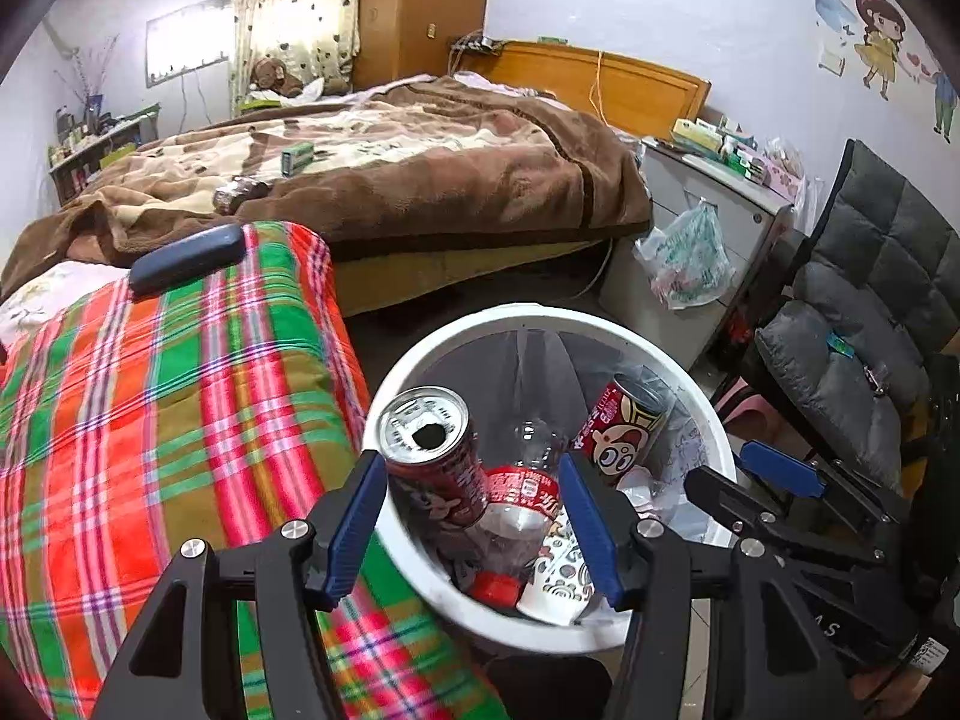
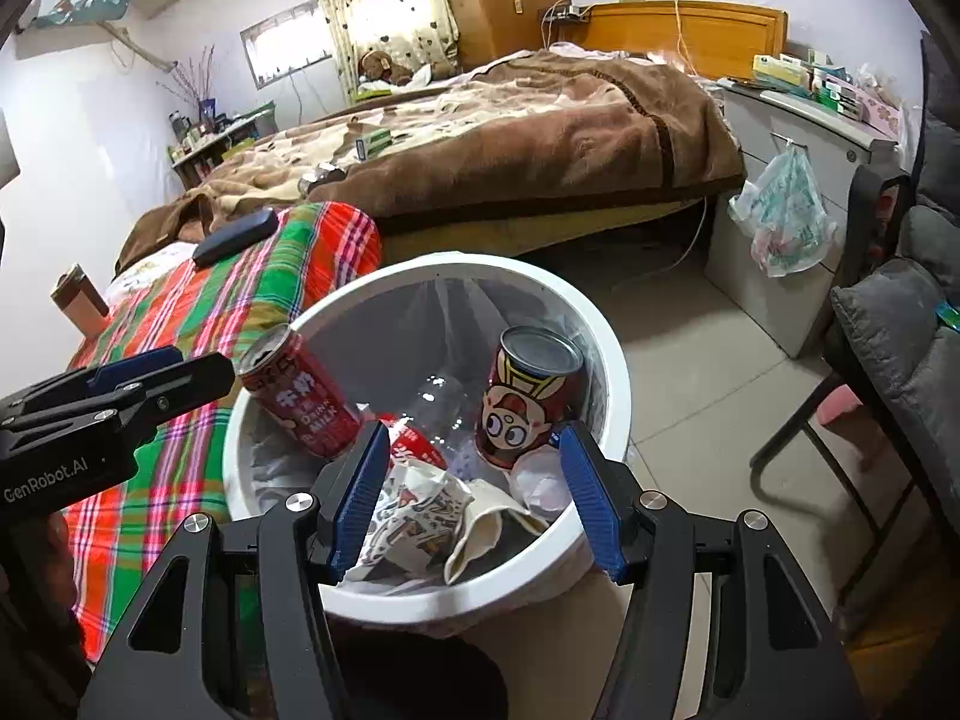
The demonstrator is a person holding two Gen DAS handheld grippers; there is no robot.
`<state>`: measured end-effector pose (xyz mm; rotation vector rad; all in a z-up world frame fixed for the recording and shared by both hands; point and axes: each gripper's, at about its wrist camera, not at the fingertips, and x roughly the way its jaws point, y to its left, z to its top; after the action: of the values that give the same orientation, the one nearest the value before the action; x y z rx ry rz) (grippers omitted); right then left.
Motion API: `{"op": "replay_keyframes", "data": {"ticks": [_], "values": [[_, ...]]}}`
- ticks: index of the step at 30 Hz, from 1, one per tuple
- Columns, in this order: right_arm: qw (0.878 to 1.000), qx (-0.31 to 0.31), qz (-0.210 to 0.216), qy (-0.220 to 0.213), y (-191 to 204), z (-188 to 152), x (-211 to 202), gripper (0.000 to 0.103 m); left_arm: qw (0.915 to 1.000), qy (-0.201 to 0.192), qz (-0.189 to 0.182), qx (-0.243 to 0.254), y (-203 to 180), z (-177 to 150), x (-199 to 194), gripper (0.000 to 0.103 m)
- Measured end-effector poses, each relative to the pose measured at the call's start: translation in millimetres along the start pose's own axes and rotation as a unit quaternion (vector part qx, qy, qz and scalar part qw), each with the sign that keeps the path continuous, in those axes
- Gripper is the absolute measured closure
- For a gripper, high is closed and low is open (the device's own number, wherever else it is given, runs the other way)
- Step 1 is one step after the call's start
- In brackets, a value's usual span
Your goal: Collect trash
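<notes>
Both spread wide over the bin, nothing clamped: left gripper (image 1: pixel 474 516) and right gripper (image 2: pixel 474 498) empty. Just below and ahead, white trash bin (image 2: pixel 606 372) already holding two red cans (image 2: pixel 300 402), a clear bottle (image 1: pixel 522 480), crumpled paper (image 2: pixel 420 516). Well beyond, on the brown blanket (image 1: pixel 420 180), a dark can (image 1: pixel 240 193) and green box (image 1: pixel 298 157), probably still to fetch.

A lived-in bedroom in a home. Beyond the fingers a bed (image 1: pixel 420 180) with a wooden headboard (image 1: pixel 588 84) carries a rumpled brown blanket (image 2: pixel 540 132); a teddy bear (image 2: pixel 384 67) sits by the sunlit curtain (image 1: pixel 294 18). Right of the fingers stands a cluttered bedside cabinet (image 2: pixel 798 138), with a cartoon wall sticker (image 1: pixel 882 42) above.
</notes>
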<state>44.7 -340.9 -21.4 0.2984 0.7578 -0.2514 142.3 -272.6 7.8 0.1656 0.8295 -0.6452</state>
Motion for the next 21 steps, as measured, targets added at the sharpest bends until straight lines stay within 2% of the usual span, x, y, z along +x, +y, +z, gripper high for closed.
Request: {"op": "replay_keyframes", "data": {"ticks": [8, 12, 15, 21], "values": [[1.000, -0.002, 0.001, -0.030, 18.3, -10.6, -19.7, 0.042, 0.9990, -0.035, 0.025, -0.011, 10.4, -26.5, -34.6, 0.043], [0.999, -0.008, -0.008, -0.042, 30.0, -19.7, -27.2, 0.042, 0.9967, -0.049, 0.064, 0.000, 10.7, -44.3, -49.9, 0.043], [0.998, -0.024, -0.020, -0.059, 42.2, -26.8, -35.2, 0.042, 0.9963, -0.059, 0.062, -0.009, 15.4, -58.0, -62.5, 0.043], [0.996, -0.017, -0.033, -0.086, 55.0, -45.1, -48.1, 0.042, 0.9932, -0.078, 0.085, -0.015, 21.9, -86.0, -81.7, 0.043]]}}
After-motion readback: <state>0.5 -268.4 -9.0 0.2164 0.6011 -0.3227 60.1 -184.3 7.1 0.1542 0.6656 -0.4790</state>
